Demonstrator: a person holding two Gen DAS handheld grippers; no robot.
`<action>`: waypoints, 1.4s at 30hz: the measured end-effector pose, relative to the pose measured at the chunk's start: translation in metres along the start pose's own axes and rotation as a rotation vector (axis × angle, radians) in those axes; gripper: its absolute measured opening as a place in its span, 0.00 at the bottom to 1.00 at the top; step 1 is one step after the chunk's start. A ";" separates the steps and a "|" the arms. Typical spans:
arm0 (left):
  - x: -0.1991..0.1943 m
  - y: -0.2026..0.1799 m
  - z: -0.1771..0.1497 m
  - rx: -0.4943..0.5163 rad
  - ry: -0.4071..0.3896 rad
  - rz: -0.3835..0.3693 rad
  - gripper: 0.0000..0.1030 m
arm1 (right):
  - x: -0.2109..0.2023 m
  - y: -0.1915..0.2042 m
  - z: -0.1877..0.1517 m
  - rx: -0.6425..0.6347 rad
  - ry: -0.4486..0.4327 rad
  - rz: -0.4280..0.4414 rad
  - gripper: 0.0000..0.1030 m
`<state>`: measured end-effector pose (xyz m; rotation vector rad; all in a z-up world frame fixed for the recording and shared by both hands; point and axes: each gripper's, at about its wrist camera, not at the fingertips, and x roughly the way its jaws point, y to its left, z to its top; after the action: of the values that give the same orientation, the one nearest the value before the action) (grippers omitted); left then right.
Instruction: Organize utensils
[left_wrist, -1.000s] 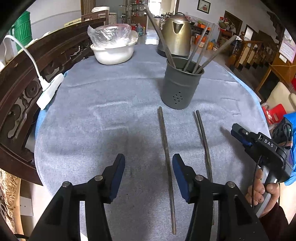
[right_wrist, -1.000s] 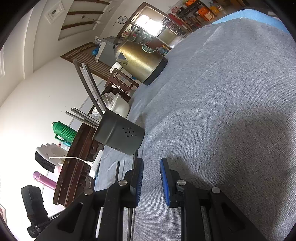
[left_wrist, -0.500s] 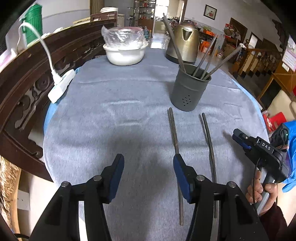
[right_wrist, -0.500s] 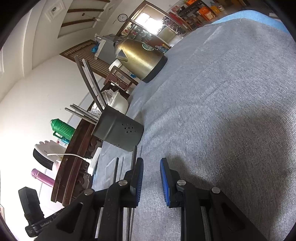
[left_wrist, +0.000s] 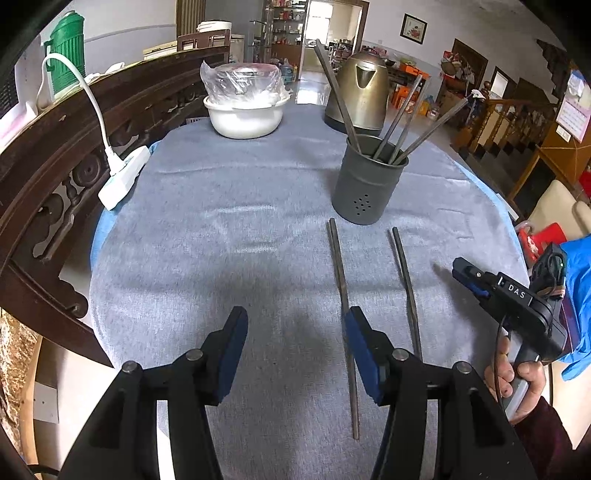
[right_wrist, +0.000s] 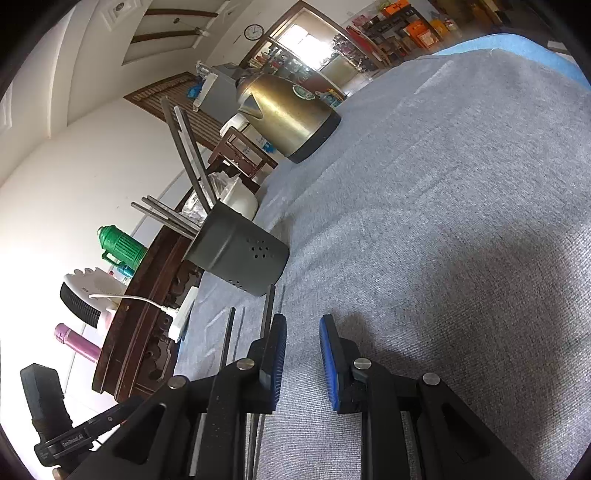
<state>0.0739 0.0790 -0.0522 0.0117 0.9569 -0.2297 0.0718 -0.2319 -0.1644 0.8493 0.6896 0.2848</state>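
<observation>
Flat on grey cloth, two thin dark chopsticks (left_wrist: 341, 291) lie parallel; both grippers' fingers gape empty.

The left wrist view looks forward above its claw (left_wrist: 293, 345); the right view is rolled, low; both share the grey holder (left_wrist: 367, 184) (right_wrist: 236, 254).

Grey cloth (left_wrist: 229, 236) w/ blue edge; dk grey holder (left_wrist: 364, 192), dotted holes; dk grey chopsticks (left_wrist: 341, 291); brass-gold kettle (left_wrist: 360, 96); white bowl (left_wrist: 243, 118); green flask (left_wrist: 68, 55); blue pads (left_wrist: 360, 350) on black fingers.
</observation>
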 end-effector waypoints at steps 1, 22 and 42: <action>0.000 -0.001 0.000 0.005 0.000 0.004 0.55 | 0.000 0.000 0.000 -0.001 0.002 0.002 0.21; 0.034 -0.013 0.025 0.062 0.028 -0.016 0.56 | 0.015 0.040 0.003 -0.069 0.128 -0.036 0.27; 0.103 0.015 0.061 0.000 0.209 -0.106 0.56 | 0.130 0.094 0.037 -0.224 0.478 -0.479 0.31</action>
<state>0.1835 0.0678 -0.1012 -0.0153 1.1666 -0.3308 0.1972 -0.1295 -0.1325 0.3801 1.2551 0.1259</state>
